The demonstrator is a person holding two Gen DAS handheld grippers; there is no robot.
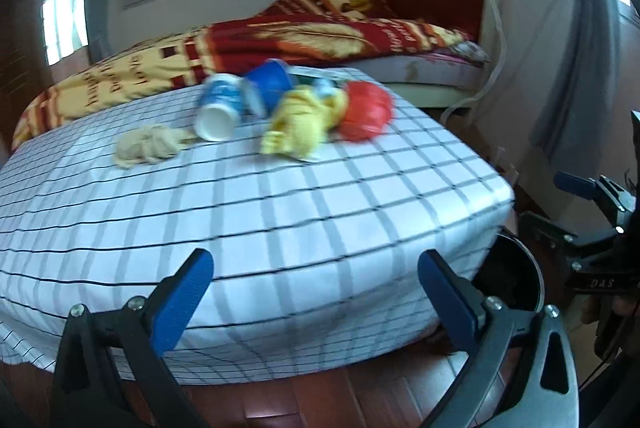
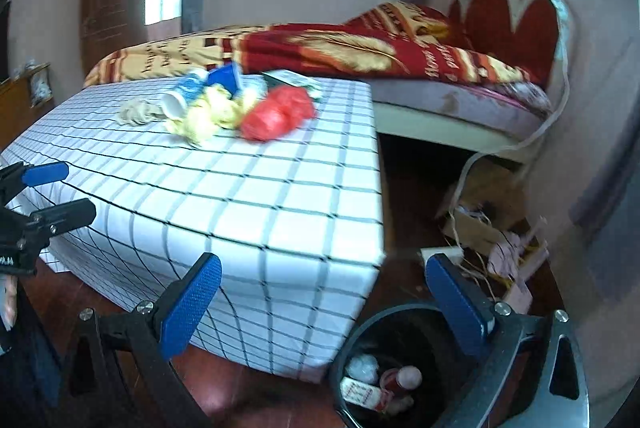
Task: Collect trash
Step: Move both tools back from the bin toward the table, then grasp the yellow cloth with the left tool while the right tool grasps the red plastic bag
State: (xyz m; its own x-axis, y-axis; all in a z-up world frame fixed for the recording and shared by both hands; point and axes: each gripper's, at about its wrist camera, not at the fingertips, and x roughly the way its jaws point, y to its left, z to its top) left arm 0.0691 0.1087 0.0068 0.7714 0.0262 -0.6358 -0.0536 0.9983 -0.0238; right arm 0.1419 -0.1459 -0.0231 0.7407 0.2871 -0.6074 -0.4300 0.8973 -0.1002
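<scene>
Trash lies at the far side of a table under a white checked cloth [image 1: 280,212]: a beige crumpled wad [image 1: 148,146], a white and blue paper cup [image 1: 218,108] on its side, a blue cup [image 1: 270,82], a yellow crumpled bag [image 1: 300,124] and a red crumpled bag [image 1: 366,110]. The same pile shows in the right wrist view, with the red bag [image 2: 278,112] nearest. A black bin [image 2: 400,368] with some trash inside stands on the floor by the table's near right corner. My left gripper [image 1: 316,288] is open and empty before the table's near edge. My right gripper [image 2: 324,300] is open and empty above the bin.
A bed [image 2: 400,68] with a red and yellow blanket stands behind the table. Cardboard and paper clutter [image 2: 492,228] lies on the wooden floor to the right, under the bed's edge. A flat packet [image 2: 288,78] lies behind the pile. A wooden cabinet [image 2: 24,100] stands at the left.
</scene>
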